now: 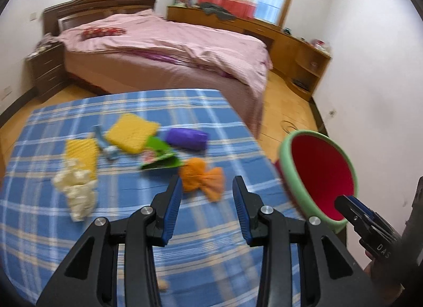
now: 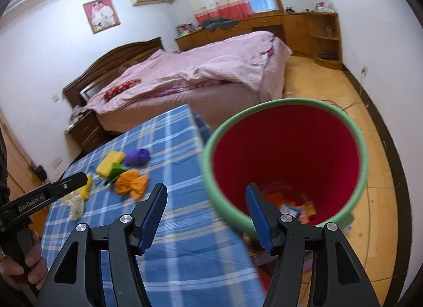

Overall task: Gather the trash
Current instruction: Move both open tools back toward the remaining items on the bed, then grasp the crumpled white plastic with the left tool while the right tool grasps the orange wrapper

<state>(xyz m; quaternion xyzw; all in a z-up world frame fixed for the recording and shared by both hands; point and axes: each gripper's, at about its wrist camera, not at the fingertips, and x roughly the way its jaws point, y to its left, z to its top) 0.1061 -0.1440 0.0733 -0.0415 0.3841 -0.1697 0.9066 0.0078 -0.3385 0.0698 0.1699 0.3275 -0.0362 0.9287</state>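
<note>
Hovering over the blue plaid table, the left gripper has its jaws parted with nothing between them; an orange crumpled scrap lies just beyond its tips, with more litter farther left. The right gripper is also open and empty, its right finger at the near rim of the green-rimmed red bin, which stands beside the table's right edge.

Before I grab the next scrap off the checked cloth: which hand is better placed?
Left. Its open, empty tongs point at the orange wrapper just ahead; the right tongs, also open and empty, straddle the bin's rim.
</note>
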